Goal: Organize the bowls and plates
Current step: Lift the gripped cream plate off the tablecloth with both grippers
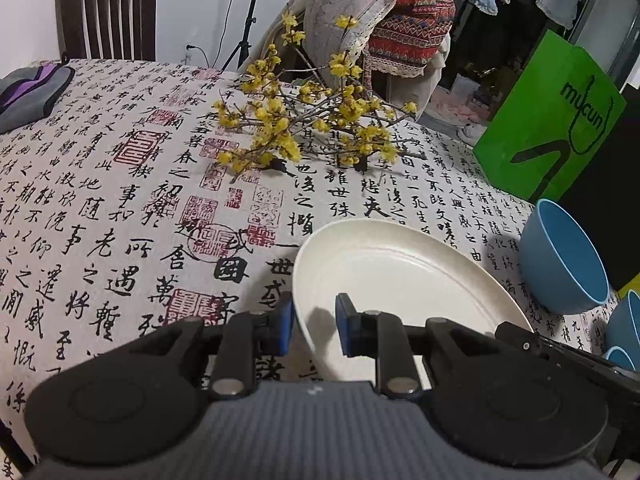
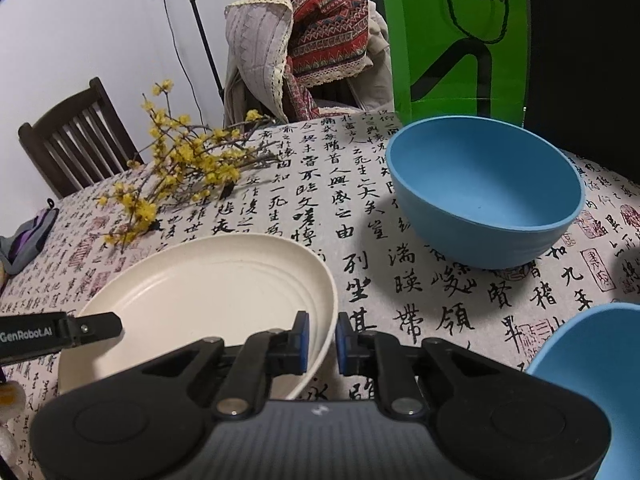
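A cream plate [image 1: 400, 280] [image 2: 208, 292] lies on the calligraphy tablecloth [image 1: 100, 200]. Its left rim runs between the blue pads of my left gripper [image 1: 316, 330], which is shut on it. My right gripper [image 2: 322, 338] is shut on the plate's right rim, one pad inside and one outside. One finger of the left gripper [image 2: 100, 326] shows over the plate's far-left rim in the right wrist view. A blue bowl [image 1: 560, 264] [image 2: 484, 200] stands upright to the plate's right. A second blue bowl [image 2: 592, 364] [image 1: 626, 316] sits nearer, at the right edge.
Yellow flowering branches [image 1: 304, 128] [image 2: 180, 172] lie on the table behind the plate. A green bag [image 1: 552, 120] stands past the far right table edge, a dark wooden chair [image 1: 108, 12] and a fabric-draped chair [image 2: 312, 40] beyond. A grey-purple pouch [image 1: 28, 92] lies far left.
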A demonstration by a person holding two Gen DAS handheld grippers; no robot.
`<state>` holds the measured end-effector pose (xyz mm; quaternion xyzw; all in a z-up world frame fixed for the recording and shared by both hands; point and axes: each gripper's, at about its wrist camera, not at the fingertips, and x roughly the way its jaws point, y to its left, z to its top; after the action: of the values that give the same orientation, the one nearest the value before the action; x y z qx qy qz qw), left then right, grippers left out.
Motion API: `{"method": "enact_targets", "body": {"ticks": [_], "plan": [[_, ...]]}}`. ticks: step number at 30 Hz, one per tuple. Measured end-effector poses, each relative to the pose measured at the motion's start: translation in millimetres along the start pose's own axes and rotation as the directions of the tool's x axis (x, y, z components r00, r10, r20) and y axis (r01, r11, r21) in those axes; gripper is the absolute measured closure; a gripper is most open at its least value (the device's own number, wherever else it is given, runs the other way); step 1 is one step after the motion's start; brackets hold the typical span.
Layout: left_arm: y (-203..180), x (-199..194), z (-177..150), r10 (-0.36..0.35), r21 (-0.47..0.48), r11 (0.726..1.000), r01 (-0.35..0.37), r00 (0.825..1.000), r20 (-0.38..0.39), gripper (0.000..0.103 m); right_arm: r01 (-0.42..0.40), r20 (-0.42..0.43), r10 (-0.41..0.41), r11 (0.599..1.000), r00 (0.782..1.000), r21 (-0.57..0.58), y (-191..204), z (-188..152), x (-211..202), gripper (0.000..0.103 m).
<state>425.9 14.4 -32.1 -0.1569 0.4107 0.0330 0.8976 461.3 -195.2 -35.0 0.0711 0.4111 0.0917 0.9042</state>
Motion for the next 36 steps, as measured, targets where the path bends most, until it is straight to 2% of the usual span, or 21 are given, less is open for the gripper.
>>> {"method": "enact_targets", "body": {"ticks": [15, 36], "plan": [[-8, -16, -1, -0.007, 0.021, 1.0, 0.006, 1.0, 0.021, 0.081, -0.017, 0.043, 0.017, 1.0, 0.999, 0.005, -4, -6, -17, 0.09], [-19, -62, -12, -0.023, 0.07, 0.997, 0.017, 0.996, 0.086, 0.081, -0.036, 0.127, 0.035, 0.999, 0.991, 0.007, -5, -17, -61, 0.09]]}}
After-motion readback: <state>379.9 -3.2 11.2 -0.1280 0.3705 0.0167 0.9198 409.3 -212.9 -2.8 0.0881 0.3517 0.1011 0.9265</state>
